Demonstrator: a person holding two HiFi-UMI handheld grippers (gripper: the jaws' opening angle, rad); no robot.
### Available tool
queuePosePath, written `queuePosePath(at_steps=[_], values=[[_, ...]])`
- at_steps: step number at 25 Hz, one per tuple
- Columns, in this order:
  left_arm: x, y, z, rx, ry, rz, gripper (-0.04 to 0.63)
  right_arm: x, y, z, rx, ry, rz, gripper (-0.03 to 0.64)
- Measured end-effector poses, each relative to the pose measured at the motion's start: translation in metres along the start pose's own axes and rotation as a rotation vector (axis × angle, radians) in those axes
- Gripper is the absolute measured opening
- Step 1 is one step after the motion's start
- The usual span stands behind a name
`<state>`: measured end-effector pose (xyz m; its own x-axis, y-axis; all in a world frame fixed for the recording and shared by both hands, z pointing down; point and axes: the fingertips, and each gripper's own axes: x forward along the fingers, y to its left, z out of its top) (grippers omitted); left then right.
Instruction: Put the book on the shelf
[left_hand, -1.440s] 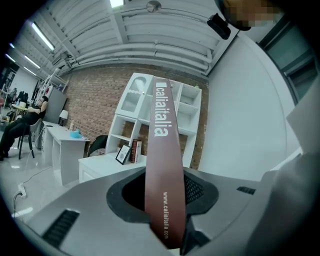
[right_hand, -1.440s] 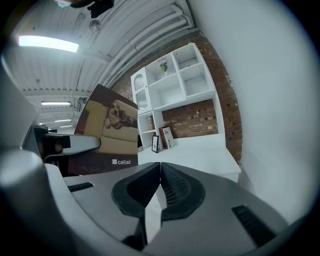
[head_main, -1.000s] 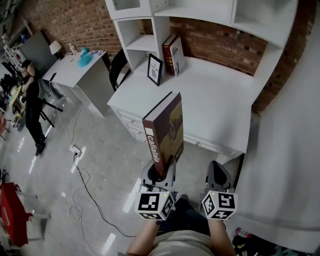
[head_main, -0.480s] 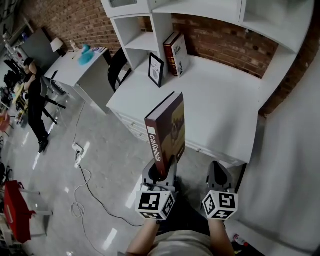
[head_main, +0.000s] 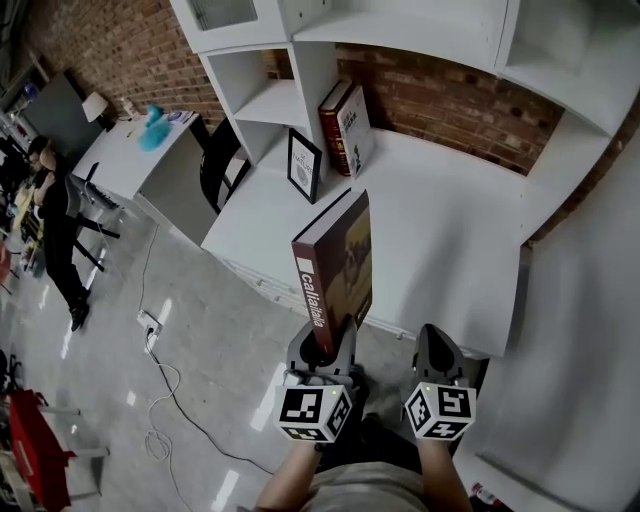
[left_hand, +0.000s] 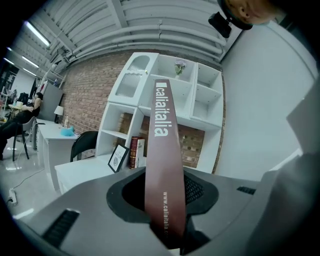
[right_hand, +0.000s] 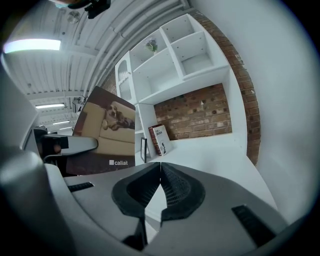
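Note:
A large brown book (head_main: 335, 270) with a white-lettered spine stands upright in my left gripper (head_main: 325, 345), which is shut on its lower end. In the left gripper view the spine (left_hand: 164, 165) rises between the jaws and hides part of the white shelf unit (left_hand: 170, 95) behind it. My right gripper (head_main: 438, 350) is beside it, shut and holding nothing; its pads meet at the tips (right_hand: 160, 167). The book's cover (right_hand: 102, 132) shows at the left of the right gripper view. Both grippers hover over the near edge of the white desk (head_main: 440, 220) under the shelves (head_main: 290, 90).
Two books (head_main: 345, 128) lean against the shelf's upright, with a framed picture (head_main: 303, 165) in front of them. A black chair (head_main: 222, 160) and a second desk (head_main: 130, 150) stand at the left. A person (head_main: 55, 215) is far left, and a cable (head_main: 165, 390) lies on the floor.
Both grippers and the held book have moved forward toward the desk and shelves, which now lie closer. The grip on the book is unchanged.

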<state>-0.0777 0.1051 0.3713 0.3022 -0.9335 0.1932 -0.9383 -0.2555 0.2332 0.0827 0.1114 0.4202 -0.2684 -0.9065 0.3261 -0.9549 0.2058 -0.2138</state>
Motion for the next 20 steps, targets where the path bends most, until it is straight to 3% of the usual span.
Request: queuePosePath(at_steps=[12,20], values=[[0.093,0.055,0.029,0.005,0.017,-0.08,0.147,0.099,0.017,0.036,-0.004,-0.022,-0.049,0.017],[0.129,0.067,0.028,0.0,0.048,-0.118,0.147,0.122,0.006,0.039,0.013,-0.007,-0.109,0.017]])
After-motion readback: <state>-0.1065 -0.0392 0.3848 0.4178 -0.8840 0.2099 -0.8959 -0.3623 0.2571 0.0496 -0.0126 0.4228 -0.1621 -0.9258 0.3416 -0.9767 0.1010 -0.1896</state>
